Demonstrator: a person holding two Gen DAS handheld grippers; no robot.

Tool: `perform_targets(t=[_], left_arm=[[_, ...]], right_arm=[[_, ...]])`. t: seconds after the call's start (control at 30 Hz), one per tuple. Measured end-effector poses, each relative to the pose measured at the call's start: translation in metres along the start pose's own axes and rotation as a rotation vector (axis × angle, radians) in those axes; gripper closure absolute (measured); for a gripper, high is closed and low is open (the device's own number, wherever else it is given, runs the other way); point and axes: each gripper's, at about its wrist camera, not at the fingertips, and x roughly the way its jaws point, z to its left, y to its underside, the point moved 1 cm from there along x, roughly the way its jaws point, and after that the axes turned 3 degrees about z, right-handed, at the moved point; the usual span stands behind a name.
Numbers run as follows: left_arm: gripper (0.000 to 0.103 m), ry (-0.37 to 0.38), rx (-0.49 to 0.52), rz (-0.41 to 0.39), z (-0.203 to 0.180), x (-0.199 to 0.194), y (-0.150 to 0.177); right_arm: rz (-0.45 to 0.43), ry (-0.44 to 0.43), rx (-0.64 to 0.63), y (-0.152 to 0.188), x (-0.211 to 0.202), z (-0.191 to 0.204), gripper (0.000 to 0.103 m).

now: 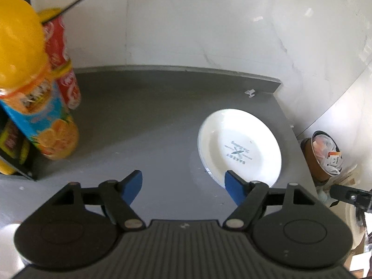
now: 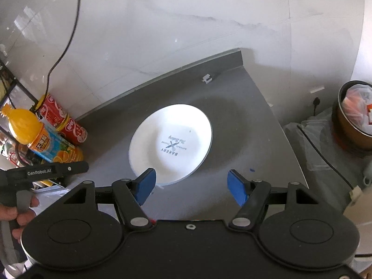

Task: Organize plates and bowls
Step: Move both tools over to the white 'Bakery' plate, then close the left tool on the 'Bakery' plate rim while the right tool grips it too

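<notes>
Right wrist view: white plate [image 2: 171,144] sitting near the countertop's [image 2: 244,125] far right corner.
Both grippers, left gripper [image 1: 183,183] and right gripper [image 2: 191,183], are hovering agape, empty; sorting seemingly unstarted.

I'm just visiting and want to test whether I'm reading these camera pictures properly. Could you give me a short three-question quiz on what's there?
1. True or false: the left hand-held gripper is closed on the white plate.
2. What stands at the left of the grey counter? A) a stack of bowls B) an orange juice bottle and a red can C) a kettle
3. Fill in: the large printed word on the plate is ____.

Key
1. False: both it and the right hand-held gripper are open, holding nothing.
2. B
3. BAKERY
</notes>
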Motion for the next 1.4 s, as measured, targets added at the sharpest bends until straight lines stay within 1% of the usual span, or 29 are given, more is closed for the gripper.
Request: perform_targets(t=[0.07, 0.17, 0.3, 0.37, 0.43, 0.5, 0.67, 0.73, 0.8, 0.87, 0.97, 1.0, 1.07, 1.13, 1.17, 1.27, 1.33, 1.4], left_arm=[[0.028, 0.008, 0.004, 0.024, -0.005, 0.011, -0.003], [0.031, -0.011, -0.018, 0.031, -0.007, 0.024, -0.007], [0.040, -0.018, -0.047, 0.049, -0.010, 0.043, -0.013], [0.043, -0.026, -0.053, 0.056, -0.011, 0.053, -0.016], [0.046, -0.035, -0.062, 0.064, -0.012, 0.062, -0.019], [0.052, -0.049, -0.072, 0.075, -0.012, 0.073, -0.022], [0.059, -0.066, -0.079, 0.087, -0.013, 0.095, -0.026], [0.062, -0.068, -0.072, 0.096, -0.015, 0.104, -0.026], [0.065, -0.063, -0.077, 0.102, -0.015, 0.110, -0.027], [0.066, -0.060, -0.081, 0.102, -0.015, 0.115, -0.028], [0.068, -0.068, -0.060, 0.097, -0.019, 0.119, -0.030], [0.068, -0.069, -0.058, 0.095, -0.019, 0.119, -0.030], [0.068, -0.061, -0.072, 0.099, -0.018, 0.122, -0.031], [0.070, -0.051, -0.085, 0.100, -0.018, 0.126, -0.032], [0.074, -0.044, -0.083, 0.099, -0.018, 0.127, -0.032], [0.078, -0.039, -0.059, 0.094, -0.022, 0.129, -0.033], [0.087, -0.017, -0.075, 0.094, -0.022, 0.130, -0.032], [0.087, -0.022, -0.085, 0.093, -0.024, 0.129, -0.033]], right_arm=[[0.011, -0.010, -0.003, -0.007, 0.008, -0.005, 0.039], [0.030, -0.025, -0.007, -0.016, 0.022, -0.012, 0.040], [0.059, -0.037, -0.011, -0.026, 0.041, -0.019, 0.045], [0.074, -0.033, -0.027, -0.030, 0.053, -0.020, 0.046], [0.085, -0.028, -0.038, -0.033, 0.065, -0.023, 0.050], [0.093, -0.023, -0.042, -0.037, 0.077, -0.025, 0.051], [0.134, -0.035, 0.004, -0.043, 0.103, -0.033, 0.054], [0.142, -0.023, -0.003, -0.045, 0.112, -0.033, 0.057], [0.155, -0.015, -0.009, -0.045, 0.123, -0.032, 0.064], [0.170, -0.002, -0.045, -0.042, 0.132, -0.026, 0.066], [0.181, -0.002, -0.051, -0.040, 0.141, -0.022, 0.066], [0.171, -0.006, -0.049, -0.040, 0.141, -0.022, 0.066], [0.167, -0.014, -0.043, -0.042, 0.142, -0.019, 0.067], [0.170, -0.018, -0.039, -0.044, 0.145, -0.018, 0.074], [0.171, -0.019, -0.040, -0.044, 0.146, -0.017, 0.078], [0.163, -0.009, -0.048, -0.045, 0.147, -0.016, 0.079], [0.157, -0.005, -0.053, -0.044, 0.147, -0.018, 0.084], [0.152, -0.010, -0.057, -0.043, 0.147, -0.021, 0.087]])
